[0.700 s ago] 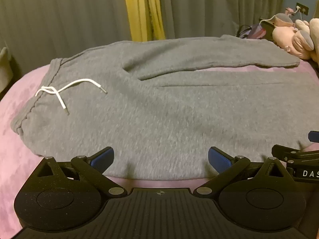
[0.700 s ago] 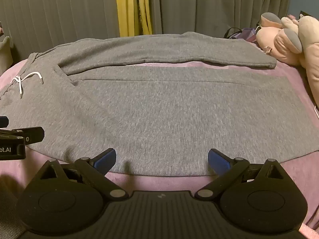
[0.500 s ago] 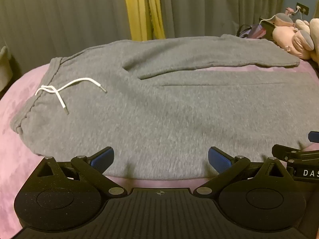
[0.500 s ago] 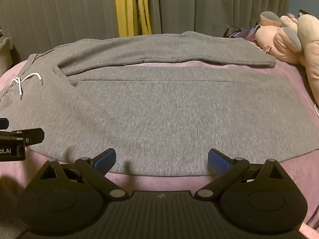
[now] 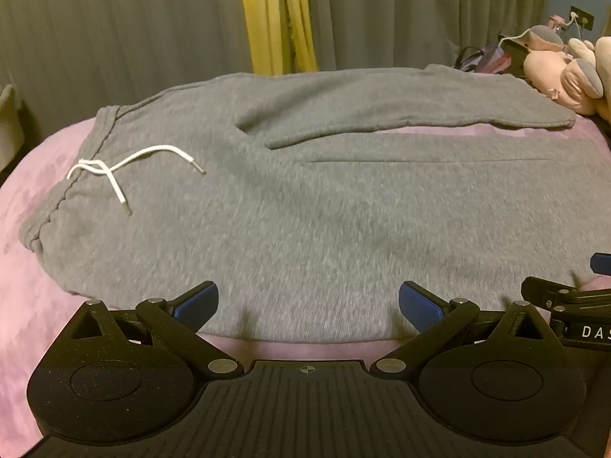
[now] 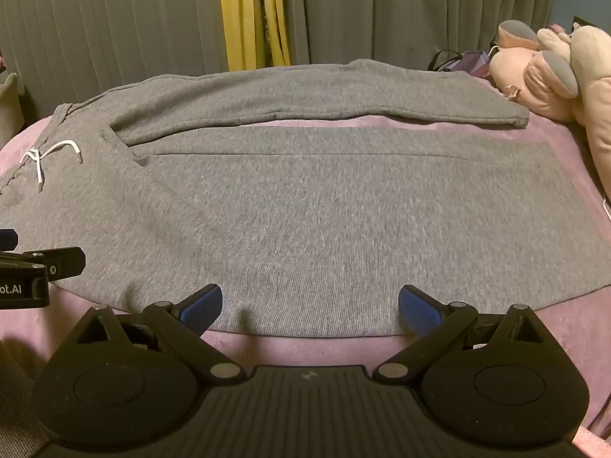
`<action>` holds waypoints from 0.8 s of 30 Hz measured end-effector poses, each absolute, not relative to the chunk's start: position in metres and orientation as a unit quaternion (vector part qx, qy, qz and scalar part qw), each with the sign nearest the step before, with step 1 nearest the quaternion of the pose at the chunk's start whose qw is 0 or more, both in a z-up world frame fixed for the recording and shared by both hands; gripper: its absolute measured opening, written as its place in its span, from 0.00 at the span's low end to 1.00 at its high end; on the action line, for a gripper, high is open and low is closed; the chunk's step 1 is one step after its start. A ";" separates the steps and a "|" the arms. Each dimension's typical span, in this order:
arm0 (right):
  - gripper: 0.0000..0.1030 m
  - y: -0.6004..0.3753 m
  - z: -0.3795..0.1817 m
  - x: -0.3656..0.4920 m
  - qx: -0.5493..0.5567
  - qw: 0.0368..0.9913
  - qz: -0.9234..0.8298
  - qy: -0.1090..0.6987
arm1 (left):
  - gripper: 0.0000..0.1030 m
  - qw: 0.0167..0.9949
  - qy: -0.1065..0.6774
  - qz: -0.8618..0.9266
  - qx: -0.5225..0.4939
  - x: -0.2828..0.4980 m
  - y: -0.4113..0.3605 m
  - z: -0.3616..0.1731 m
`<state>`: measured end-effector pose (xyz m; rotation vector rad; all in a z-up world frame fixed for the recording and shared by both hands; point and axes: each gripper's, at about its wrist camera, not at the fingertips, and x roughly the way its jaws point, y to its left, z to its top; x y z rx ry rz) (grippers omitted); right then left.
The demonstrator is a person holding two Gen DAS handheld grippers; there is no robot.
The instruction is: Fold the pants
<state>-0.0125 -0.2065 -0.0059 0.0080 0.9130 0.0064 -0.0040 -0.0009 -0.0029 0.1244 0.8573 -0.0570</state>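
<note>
Both grippers hover wide open at the near hem of the grey pants

The grey pants (image 6: pixel 324 210) lie spread flat across the pink bed cover (image 5: pixel 23 267), waistband to the left, and the white drawstring (image 5: pixel 114 168) trails loose over the fabric just beside that waistband. The far leg (image 6: pixel 305 95) stretches toward the pink plush toy (image 6: pixel 542 76), which sits past the pants' cuff end, and a strip of bed cover shows between the two legs. The left gripper (image 5: pixel 307 301) hangs over the near edge of the pants, fingers spread wide, nothing between them. The right gripper (image 6: pixel 309 303) does the same further along that edge toward the cuffs, jaws apart and empty. Grey curtains (image 6: pixel 114 38) with a yellow strip (image 6: pixel 252 15) hang behind the pants.
</note>
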 end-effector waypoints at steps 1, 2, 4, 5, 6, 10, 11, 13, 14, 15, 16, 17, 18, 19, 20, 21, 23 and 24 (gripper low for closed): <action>0.96 -0.207 -0.006 -0.013 0.004 0.898 0.003 0.441 | 1.00 0.907 0.416 -0.028 0.060 -0.003 0.000 -0.003; 0.96 -0.207 -0.006 -0.013 0.004 0.897 0.003 0.441 | 1.00 0.907 0.416 -0.028 0.060 -0.004 -0.001 -0.003; 0.96 -0.206 -0.006 -0.012 0.004 0.897 0.003 0.442 | 1.00 0.907 0.417 -0.028 0.059 -0.003 0.000 -0.003; 0.96 -0.206 -0.006 -0.012 0.004 0.897 0.003 0.442 | 1.00 0.906 0.417 -0.028 0.059 -0.002 0.001 -0.002; 0.96 -0.206 -0.006 -0.012 0.003 0.897 0.003 0.442 | 1.00 0.906 0.417 -0.028 0.059 -0.002 0.001 -0.003; 0.96 -0.206 -0.006 -0.012 0.004 0.897 0.003 0.442 | 1.00 0.906 0.418 -0.028 0.059 -0.002 0.001 -0.003; 0.96 -0.206 -0.006 -0.012 0.004 0.897 0.003 0.442 | 1.00 0.906 0.418 -0.026 0.058 -0.001 0.001 -0.005; 0.96 -0.206 -0.006 -0.012 0.004 0.897 0.003 0.442 | 1.00 0.906 0.419 -0.027 0.058 -0.001 0.001 -0.005; 0.96 -0.206 -0.006 -0.012 0.004 0.897 0.003 0.442 | 1.00 0.906 0.419 -0.027 0.058 -0.002 0.001 -0.005; 0.96 -0.206 -0.006 -0.012 0.004 0.897 0.003 0.442 | 1.00 0.906 0.419 -0.027 0.058 -0.001 0.001 -0.005; 0.96 -0.206 -0.006 -0.012 0.004 0.897 0.003 0.442 | 1.00 0.906 0.419 -0.027 0.058 -0.002 0.001 -0.005; 0.96 -0.206 -0.006 -0.012 0.004 0.897 0.003 0.442 | 1.00 0.906 0.419 -0.027 0.058 -0.001 0.001 -0.005; 0.96 -0.206 -0.006 -0.012 0.004 0.897 0.003 0.442 | 1.00 0.905 0.420 -0.026 0.057 -0.001 0.002 -0.005; 0.96 -0.206 -0.006 -0.012 0.004 0.897 0.003 0.442 | 1.00 0.905 0.420 -0.026 0.057 -0.001 0.002 -0.006; 0.96 -0.206 -0.006 -0.012 0.004 0.897 0.003 0.442 | 1.00 0.905 0.420 -0.026 0.057 -0.001 0.002 -0.007; 0.96 -0.206 -0.006 -0.012 0.004 0.897 0.003 0.442 | 1.00 0.905 0.420 -0.026 0.057 -0.001 0.002 -0.007; 0.96 -0.206 -0.006 -0.012 0.005 0.897 0.003 0.442 | 1.00 0.905 0.421 -0.026 0.057 -0.001 0.002 -0.007; 0.96 -0.206 -0.006 -0.012 0.005 0.897 0.003 0.442 | 1.00 0.905 0.421 -0.026 0.056 -0.001 0.002 -0.007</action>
